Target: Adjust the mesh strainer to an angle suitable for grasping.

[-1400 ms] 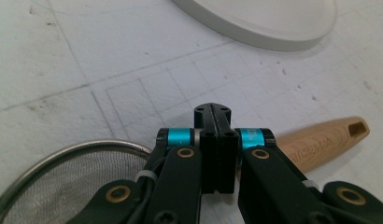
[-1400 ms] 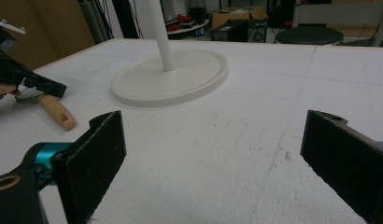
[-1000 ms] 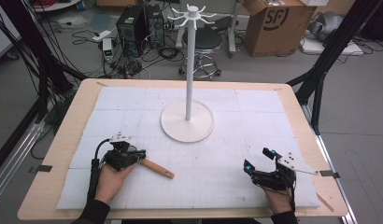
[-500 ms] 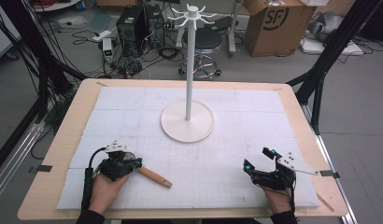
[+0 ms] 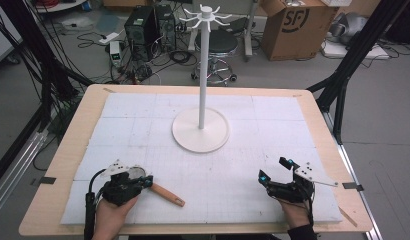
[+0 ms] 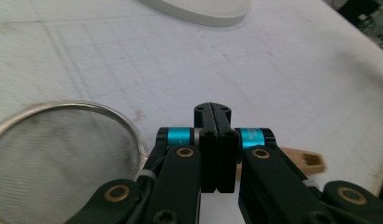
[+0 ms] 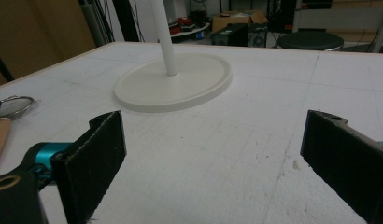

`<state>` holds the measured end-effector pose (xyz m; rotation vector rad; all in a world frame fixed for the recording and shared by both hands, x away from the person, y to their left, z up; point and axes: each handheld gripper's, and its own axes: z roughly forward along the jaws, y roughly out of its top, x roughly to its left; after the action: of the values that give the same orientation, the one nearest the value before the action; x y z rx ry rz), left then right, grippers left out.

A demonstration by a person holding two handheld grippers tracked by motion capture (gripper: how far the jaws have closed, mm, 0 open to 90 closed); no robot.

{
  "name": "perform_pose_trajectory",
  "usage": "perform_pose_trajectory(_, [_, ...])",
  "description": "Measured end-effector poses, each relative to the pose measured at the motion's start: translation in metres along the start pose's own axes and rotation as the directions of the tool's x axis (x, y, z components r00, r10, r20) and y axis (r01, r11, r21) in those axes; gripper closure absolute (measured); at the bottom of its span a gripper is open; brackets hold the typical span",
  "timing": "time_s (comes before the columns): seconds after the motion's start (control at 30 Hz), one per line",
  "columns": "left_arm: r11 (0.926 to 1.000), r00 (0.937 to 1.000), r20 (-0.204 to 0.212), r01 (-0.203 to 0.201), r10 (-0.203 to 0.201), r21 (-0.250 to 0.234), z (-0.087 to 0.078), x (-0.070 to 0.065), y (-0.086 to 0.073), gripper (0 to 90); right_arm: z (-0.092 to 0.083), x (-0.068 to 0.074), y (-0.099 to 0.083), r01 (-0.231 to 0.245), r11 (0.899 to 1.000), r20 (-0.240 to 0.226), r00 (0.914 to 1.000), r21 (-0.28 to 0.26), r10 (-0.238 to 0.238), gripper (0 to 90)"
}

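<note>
A small mesh strainer with a wooden handle [image 5: 167,194] lies low over the white mat at the near left. My left gripper [image 5: 147,181] is shut on it where the handle meets the metal rim [image 5: 136,171]. In the left gripper view the jaws [image 6: 213,114] stand pressed together, with the mesh bowl [image 6: 54,149] to their left and the handle end [image 6: 312,161] to their right. My right gripper [image 5: 273,169] rests at the near right, open and holding nothing; its pads [image 7: 94,154] stand wide apart.
A white stand with a round base [image 5: 200,131] and a tall pole topped by hooks [image 5: 206,14] rises mid-table; its base [image 7: 173,86] lies ahead of the right gripper. A white foam mat [image 5: 273,115] covers the wooden table. Cables, boxes and a stool lie beyond the far edge.
My left hand has drawn back toward the near edge, carrying the strainer with it. The right hand has stayed where it was.
</note>
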<state>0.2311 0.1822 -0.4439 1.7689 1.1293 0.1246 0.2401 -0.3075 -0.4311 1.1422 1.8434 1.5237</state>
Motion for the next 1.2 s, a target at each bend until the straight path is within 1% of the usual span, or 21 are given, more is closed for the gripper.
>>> perform_pose_trajectory(0.13, [0.9997,0.9978,0.062,0.022,-0.023,0.009,0.002,-0.011,-0.009,89.9,0.0,0.001,0.001,0.0,1.0,0.001,1.0,0.0,0.0,5.9])
perform_pose_trajectory(0.23, [0.9991,0.9934,0.108,0.038,-0.04,0.019,0.004,-0.019,-0.015,90.0,-0.001,0.001,0.001,-0.004,1.0,-0.001,1.0,0.0,0.004,5.9])
perform_pose_trajectory(0.3, [0.9989,0.9917,0.122,0.038,-0.041,0.027,0.005,-0.024,-0.02,89.9,-0.001,0.001,0.001,-0.004,1.0,-0.001,1.0,0.001,0.004,5.9])
perform_pose_trajectory(0.33, [0.9987,0.9899,0.136,0.036,-0.041,0.035,0.006,-0.027,-0.023,89.9,-0.001,0.001,0.001,-0.005,1.0,-0.001,1.0,0.001,0.005,5.9])
perform_pose_trajectory(0.37, [0.9984,0.9892,0.139,0.043,-0.048,0.037,0.007,-0.03,-0.025,89.9,-0.001,0.0,0.001,-0.003,1.0,-0.001,1.0,-0.001,0.003,5.9])
perform_pose_trajectory(0.43, [0.9981,0.9898,0.139,0.022,-0.03,0.058,0.009,-0.036,-0.029,89.9,-0.001,0.0,0.001,-0.005,1.0,0.002,1.0,-0.001,0.005,5.9])
perform_pose_trajectory(0.53, [0.9956,0.9885,0.151,-0.001,-0.013,0.093,0.015,-0.044,-0.035,89.9,-0.001,0.0,0.001,-0.004,1.0,0.001,1.0,-0.001,0.004,5.9])
perform_pose_trajectory(0.67, [0.9916,0.9872,0.159,-0.005,-0.016,0.13,0.025,-0.05,-0.037,89.9,-0.001,0.001,0.001,-0.004,1.0,0.0,1.0,-0.002,0.004,5.9])
perform_pose_trajectory(0.7, [0.9903,0.988,0.153,-0.003,-0.018,0.139,0.03,-0.051,-0.037,89.9,-0.001,0.001,0.001,-0.004,1.0,0.0,1.0,-0.002,0.004,5.9])
perform_pose_trajectory(0.73, [0.9904,0.9874,0.157,0.001,-0.023,0.138,0.032,-0.052,-0.037,89.8,-0.001,0.001,0.001,-0.004,1.0,0.0,1.0,-0.001,0.004,5.9])
perform_pose_trajectory(0.77, [0.9899,0.9865,0.159,0.017,-0.04,0.141,0.034,-0.051,-0.036,89.8,-0.001,0.001,0.001,-0.004,1.0,0.0,1.0,-0.001,0.004,5.9])
perform_pose_trajectory(0.8, [0.9892,0.9863,0.158,0.023,-0.046,0.145,0.037,-0.052,-0.034,89.8,-0.001,0.001,0.001,-0.004,1.0,0.002,1.0,-0.002,0.004,5.9])
perform_pose_trajectory(0.87, [0.9893,0.9883,0.147,0.019,-0.041,0.144,0.04,-0.053,-0.032,89.8,-0.001,0.001,0.001,-0.006,1.0,0.001,1.0,-0.004,0.006,5.9])
perform_pose_trajectory(0.93, [0.9878,0.9894,0.139,0.019,-0.041,0.154,0.045,-0.055,-0.027,89.8,-0.001,0.0,0.001,-0.011,1.0,0.001,0.9999,-0.002,0.011,5.9])
perform_pose_trajectory(0.97, [0.9875,0.9903,0.135,0.013,-0.035,0.157,0.047,-0.055,-0.026,89.8,-0.001,0.0,0.001,-0.011,1.0,0.001,0.9999,-0.002,0.011,5.9])
perform_pose_trajectory(1.03, [0.9864,0.9907,0.133,0.007,-0.029,0.164,0.053,-0.057,-0.022,89.8,-0.002,0.0,0.001,-0.008,1.0,0.001,1.0,-0.003,0.008,5.9])
perform_pose_trajectory(1.1, [0.9835,0.9903,0.134,0.013,-0.038,0.18,0.058,-0.056,-0.017,89.8,-0.002,0.0,0.002,-0.007,1.0,0.001,1.0,-0.007,0.007,5.9])
perform_pose_trajectory(1.2, [0.9816,0.9916,0.124,0.012,-0.036,0.191,0.064,-0.056,-0.011,89.9,-0.002,0.0,0.002,-0.01,1.0,0.0,1.0,-0.009,0.01,5.9])
